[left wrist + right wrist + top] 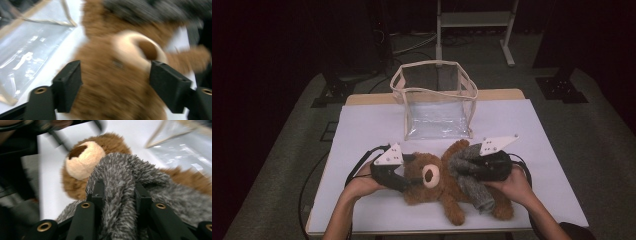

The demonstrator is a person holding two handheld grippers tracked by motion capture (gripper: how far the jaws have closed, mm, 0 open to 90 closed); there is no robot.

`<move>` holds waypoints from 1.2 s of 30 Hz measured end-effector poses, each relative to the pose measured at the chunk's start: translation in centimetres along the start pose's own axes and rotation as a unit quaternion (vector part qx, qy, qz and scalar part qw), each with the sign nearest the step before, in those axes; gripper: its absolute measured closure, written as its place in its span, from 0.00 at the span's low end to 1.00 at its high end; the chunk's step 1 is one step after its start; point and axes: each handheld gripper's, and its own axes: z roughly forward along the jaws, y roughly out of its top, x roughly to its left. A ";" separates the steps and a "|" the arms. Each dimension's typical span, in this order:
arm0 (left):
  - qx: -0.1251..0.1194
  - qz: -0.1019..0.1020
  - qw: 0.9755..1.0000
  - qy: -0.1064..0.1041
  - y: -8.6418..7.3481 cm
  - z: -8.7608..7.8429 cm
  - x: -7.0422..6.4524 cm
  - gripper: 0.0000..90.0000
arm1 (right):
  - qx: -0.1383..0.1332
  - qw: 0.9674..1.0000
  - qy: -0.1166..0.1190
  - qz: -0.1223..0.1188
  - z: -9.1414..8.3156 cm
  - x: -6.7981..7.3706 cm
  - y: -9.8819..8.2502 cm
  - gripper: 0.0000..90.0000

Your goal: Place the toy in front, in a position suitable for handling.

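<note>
White table [362, 125] lies under me. My left gripper [115, 82] gapes around the bear [117, 100]. My right gripper [118, 195] pinches grey cloth [120, 175] above it.

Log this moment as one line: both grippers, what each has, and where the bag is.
left gripper: open, jaws astride brown plush teddy bear | right gripper: shut on grey fuzzy cloth | clear plastic bag: behind bear

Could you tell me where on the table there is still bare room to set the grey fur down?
Bare white table lies right of the clear bag, and left of it toward the far-left corner. The near middle is crowded: the teddy bear, the grey fur across it, and both grippers, left and right.
</note>
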 end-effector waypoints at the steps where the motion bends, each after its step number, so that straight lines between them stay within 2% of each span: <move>1: -0.003 -0.001 1.000 -0.012 -0.1 0.1 0.0 0.27 | 0.008 1.000 0.018 -0.010 -0.2 1.0 -0.2 0.75; 2: -0.003 -0.001 1.000 -0.012 -0.1 0.1 0.0 0.27 | 0.008 1.000 0.018 -0.010 -0.2 1.0 -0.2 0.75; 4: 0.011 0.002 1.000 -0.021 -0.3 0.7 -0.2 0.27 | 0.013 0.999 0.034 -0.016 -0.5 1.8 -0.4 0.75; 5: 0.008 -0.001 1.000 -0.025 -0.4 0.8 -0.3 0.28 | 0.013 0.999 0.033 -0.021 -0.8 2.0 -0.3 0.75; 6: 0.004 -0.003 1.000 -0.031 -0.4 0.8 -0.3 0.36 | 0.006 1.000 0.018 -0.023 -1.4 1.8 0.0 0.75; 7: 0.005 -0.002 0.999 -0.034 -0.4 0.8 -0.4 0.36 | 0.006 1.000 0.018 -0.023 -1.4 1.8 0.0 0.75; 8: 0.006 0.000 0.999 -0.039 -0.5 0.8 -0.5 0.37 | -0.013 1.000 -0.008 -0.014 -2.2 0.9 0.4 0.75; 9: 0.006 0.000 0.999 -0.039 -0.5 0.8 -0.5 0.37 | -0.024 0.999 -0.022 -0.006 -2.5 0.3 0.6 0.75; 10: 0.007 -0.001 0.999 -0.043 -0.5 0.8 -0.5 0.37 | -0.024 0.999 -0.022 -0.006 -2.5 0.3 0.6 0.75; 11: 0.007 0.000 0.999 -0.046 -0.5 0.8 -0.5 0.37 | -0.029 0.999 -0.032 0.003 -2.7 -0.3 0.8 0.75; 12: 0.007 0.001 0.999 -0.048 -0.6 0.8 -0.5 0.37 | -0.027 0.999 -0.041 0.017 -2.5 -1.5 1.0 0.75; 14: 0.008 0.002 0.999 -0.048 -0.6 0.8 -0.4 0.37 | -0.020 0.999 -0.039 0.018 -2.2 -1.7 1.0 0.75; 15: 0.010 0.005 0.999 -0.047 -0.5 0.7 -0.4 0.36 | 0.002 0.999 -0.034 0.015 -1.0 -1.7 0.5 0.75; 17: 0.013 0.007 0.999 -0.044 -0.5 0.6 -0.3 0.28 | 0.005 0.999 -0.027 0.016 -0.6 -1.6 0.1 0.75; 18: 0.014 0.005 0.999 -0.037 -0.5 0.6 -0.3 0.28 | 0.000 1.000 -0.022 0.019 -0.4 -1.4 -0.2 0.75; 20: 0.021 -0.006 0.999 -0.023 -0.4 0.7 -0.1 0.16 | -0.008 1.000 -0.017 0.023 -0.8 -1.0 -0.7 0.75; 21: 0.026 -0.018 0.999 -0.025 -0.4 0.8 0.0 0.10 | -0.008 1.000 -0.014 0.021 -1.0 -0.7 -0.8 0.75; 22: 0.026 -0.024 0.998 -0.044 -0.6 1.0 -0.1 0.09 | -0.008 1.000 -0.012 0.013 -1.3 0.0 -1.2 0.75; 23: 0.026 -0.024 0.998 -0.044 -0.6 1.0 -0.1 0.09 | -0.008 1.000 -0.013 0.010 -1.4 0.4 -1.5 0.75; 24: 0.029 -0.030 0.997 -0.060 -0.7 1.1 -0.2 0.09 | -0.010 1.000 -0.012 0.005 -1.5 0.7 -1.7 0.75; 27: 0.038 -0.024 0.996 -0.071 -0.9 1.4 -0.4 0.09 | -0.016 1.000 -0.014 0.001 -1.9 1.4 -2.3 0.76; 31: 0.042 -0.026 0.995 -0.082 -1.2 1.6 -0.6 0.08 | -0.014 1.000 -0.015 0.001 -2.2 1.7 -2.6 0.76; 33: 0.036 -0.032 0.995 -0.088 -1.3 1.8 -0.6 0.07 | -0.017 1.000 -0.013 0.006 -2.3 1.7 -2.8 0.76; 34: 0.036 -0.045 0.994 -0.097 -1.6 2.3 -0.5 0.05 | -0.018 1.000 -0.012 0.007 -2.3 1.7 -2.9 0.76; 36: 0.034 -0.051 0.993 -0.104 -1.8 2.6 -0.4 0.03 | -0.018 1.000 -0.011 0.008 -2.3 1.8 -2.9 0.76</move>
